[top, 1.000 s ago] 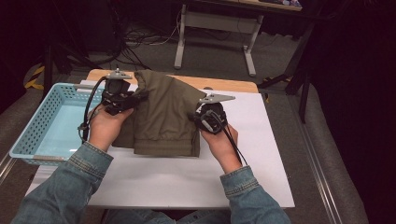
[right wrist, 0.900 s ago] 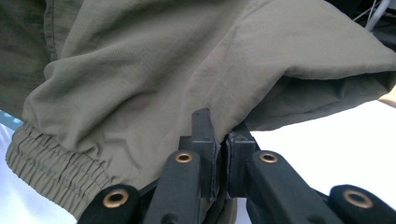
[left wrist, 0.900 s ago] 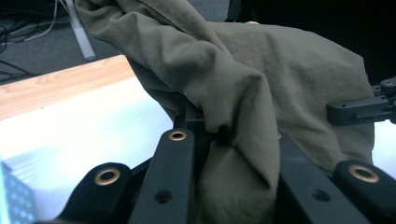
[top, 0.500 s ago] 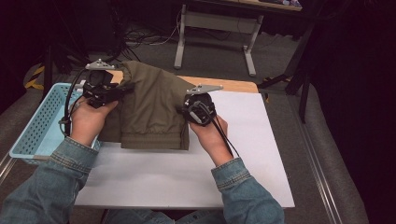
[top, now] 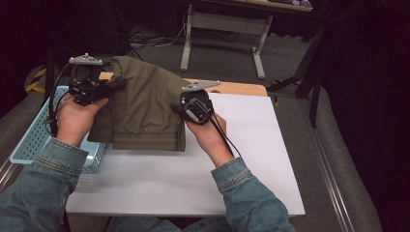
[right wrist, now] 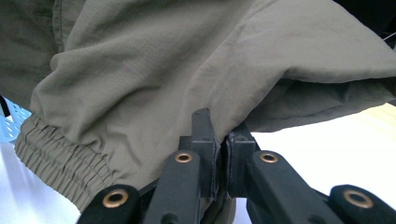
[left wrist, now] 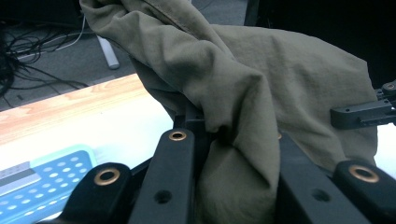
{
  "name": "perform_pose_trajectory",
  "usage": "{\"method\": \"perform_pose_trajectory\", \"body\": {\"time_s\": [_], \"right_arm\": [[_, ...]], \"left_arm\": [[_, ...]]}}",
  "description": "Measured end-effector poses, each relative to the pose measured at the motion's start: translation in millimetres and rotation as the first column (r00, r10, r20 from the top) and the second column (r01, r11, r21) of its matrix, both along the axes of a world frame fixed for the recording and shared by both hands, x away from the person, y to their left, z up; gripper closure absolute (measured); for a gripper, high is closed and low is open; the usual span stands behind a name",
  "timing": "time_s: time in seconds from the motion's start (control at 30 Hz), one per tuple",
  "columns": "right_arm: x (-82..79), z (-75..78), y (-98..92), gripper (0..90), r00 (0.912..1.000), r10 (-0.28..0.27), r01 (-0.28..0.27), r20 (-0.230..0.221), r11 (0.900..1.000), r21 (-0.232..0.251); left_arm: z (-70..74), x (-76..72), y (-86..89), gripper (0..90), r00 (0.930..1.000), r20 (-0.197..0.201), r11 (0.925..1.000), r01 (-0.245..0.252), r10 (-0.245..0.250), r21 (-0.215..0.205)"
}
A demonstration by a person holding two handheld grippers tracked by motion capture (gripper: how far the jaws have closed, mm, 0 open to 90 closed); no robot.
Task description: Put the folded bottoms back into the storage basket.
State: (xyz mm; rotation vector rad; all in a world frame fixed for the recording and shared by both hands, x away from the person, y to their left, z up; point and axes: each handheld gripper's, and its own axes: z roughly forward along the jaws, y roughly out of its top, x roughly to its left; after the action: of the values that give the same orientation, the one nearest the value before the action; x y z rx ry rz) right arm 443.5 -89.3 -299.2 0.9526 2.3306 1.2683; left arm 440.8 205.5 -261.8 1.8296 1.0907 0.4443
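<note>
Olive-green trousers (top: 142, 104) held off the white table (top: 193, 179), beside the blue basket (top: 34, 140). Left gripper (top: 109, 86) and right gripper (top: 180, 107) each clamp fabric, jaws narrow.

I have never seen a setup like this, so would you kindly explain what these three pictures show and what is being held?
A person in denim sleeves holds a hand-operated two-jaw gripper in each hand. The high view looks down on the white table; each of the other two pictures comes from a camera riding on one gripper, looking along its black jaws. The left gripper and the right gripper are each shut on an edge of the olive-green garment, lifting most of it while its elastic hem hangs at the table. A light blue perforated basket sits at the table's left.
</note>
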Motion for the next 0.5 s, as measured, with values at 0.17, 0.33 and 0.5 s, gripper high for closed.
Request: {"method": "perform_pose_trajectory", "body": {"time_s": [0.17,0.33,0.5], "right_arm": [[2.3,1.6,6.7,85.4,1.0,0.008,-0.008,0.0,1.0,0.006],[4.1,4.1,16.6,85.5,0.9998,0.018,-0.018,-0.006,1.0,0.017],[4.8,5.4,24.3,85.5,0.9995,0.031,-0.031,-0.006,0.999,0.021]], "left_arm": [[2.4,-0.3,8.7,82.7,1.0,0.007,1.0,-0.005,0.005,0.008],[3.2,-2.5,20.2,82.7,0.9997,0.014,0.9998,-0.019,0.019,-0.001],[4.3,-4.6,28.7,82.7,0.9993,0.023,0.9995,-0.029,0.029,-0.009]]}}
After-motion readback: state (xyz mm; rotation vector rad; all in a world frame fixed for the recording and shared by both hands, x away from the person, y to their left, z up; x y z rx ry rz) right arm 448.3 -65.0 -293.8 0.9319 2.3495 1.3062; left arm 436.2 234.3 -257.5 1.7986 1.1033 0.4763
